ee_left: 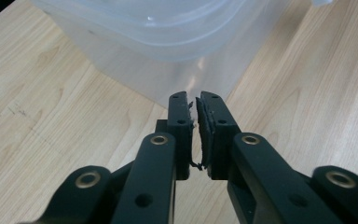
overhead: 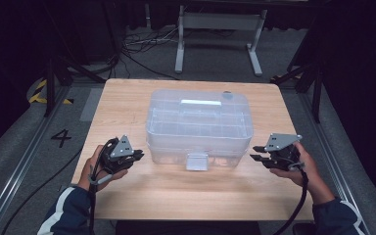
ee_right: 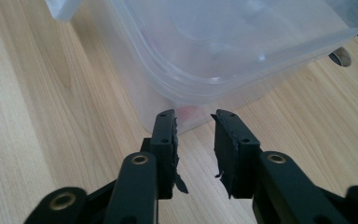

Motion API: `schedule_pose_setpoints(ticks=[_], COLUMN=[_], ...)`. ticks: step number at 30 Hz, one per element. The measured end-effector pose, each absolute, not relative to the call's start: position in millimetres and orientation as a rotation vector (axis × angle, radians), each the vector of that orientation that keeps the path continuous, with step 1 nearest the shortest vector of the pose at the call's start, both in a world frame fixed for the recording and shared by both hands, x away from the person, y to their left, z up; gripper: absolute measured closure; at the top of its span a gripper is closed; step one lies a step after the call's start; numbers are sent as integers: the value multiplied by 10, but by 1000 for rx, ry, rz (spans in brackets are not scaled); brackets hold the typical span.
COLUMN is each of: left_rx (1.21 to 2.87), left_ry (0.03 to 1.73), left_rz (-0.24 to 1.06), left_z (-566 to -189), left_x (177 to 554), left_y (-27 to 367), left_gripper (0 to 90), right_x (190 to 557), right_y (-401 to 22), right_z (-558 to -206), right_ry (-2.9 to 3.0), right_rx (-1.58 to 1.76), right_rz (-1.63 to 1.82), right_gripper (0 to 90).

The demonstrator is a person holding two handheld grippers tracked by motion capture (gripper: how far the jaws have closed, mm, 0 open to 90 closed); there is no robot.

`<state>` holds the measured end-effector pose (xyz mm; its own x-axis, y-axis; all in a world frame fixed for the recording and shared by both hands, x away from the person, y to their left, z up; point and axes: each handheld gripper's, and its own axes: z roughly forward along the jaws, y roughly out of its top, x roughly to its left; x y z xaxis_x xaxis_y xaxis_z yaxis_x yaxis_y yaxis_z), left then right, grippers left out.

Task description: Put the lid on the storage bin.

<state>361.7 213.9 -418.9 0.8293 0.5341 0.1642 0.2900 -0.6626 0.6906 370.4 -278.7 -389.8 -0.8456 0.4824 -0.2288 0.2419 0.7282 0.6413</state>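
A clear plastic storage box with a lid, a top handle and a front latch flap stands in the middle of the wooden table. My left gripper rests in a hand left of the box, pointing at its left front corner. In the left gripper view the box is just ahead, and the left gripper has its jaws parted by a thin slit with nothing between them. My right gripper is held right of the box, open and empty, and in the right gripper view it faces the box's corner.
A small round grey thing lies on the table behind the box's far right corner. Beyond the table stand white desk legs and loose cables on the floor. A "4" is marked on the floor at the left.
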Motion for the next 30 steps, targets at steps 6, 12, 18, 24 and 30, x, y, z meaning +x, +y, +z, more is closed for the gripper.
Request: schedule_pose_setpoints(ticks=[6,12,18,24,30], left_rx=[2344,2357,2372,2418,2417], left_ry=[605,624,667,721,773], left_rz=[482,513,532,569,578], left_z=[-4228,-4270,-4336,-4418,-4463], left_x=[3590,3559,3544,3539,3515], left_y=[2149,2176,2231,2274,2372], left_gripper=[725,602,516,407,322], right_x=[3680,3658,3648,3641,3630], right_y=[-2800,-2827,-2882,-2944,-3087], right_z=[-3913,-3931,-3948,-3999,-4071], right_ry=[2559,2557,2542,2536,2518], right_rx=[541,548,559,556,604], right_rz=[825,780,753,698,705], right_gripper=[634,582,509,442,408])
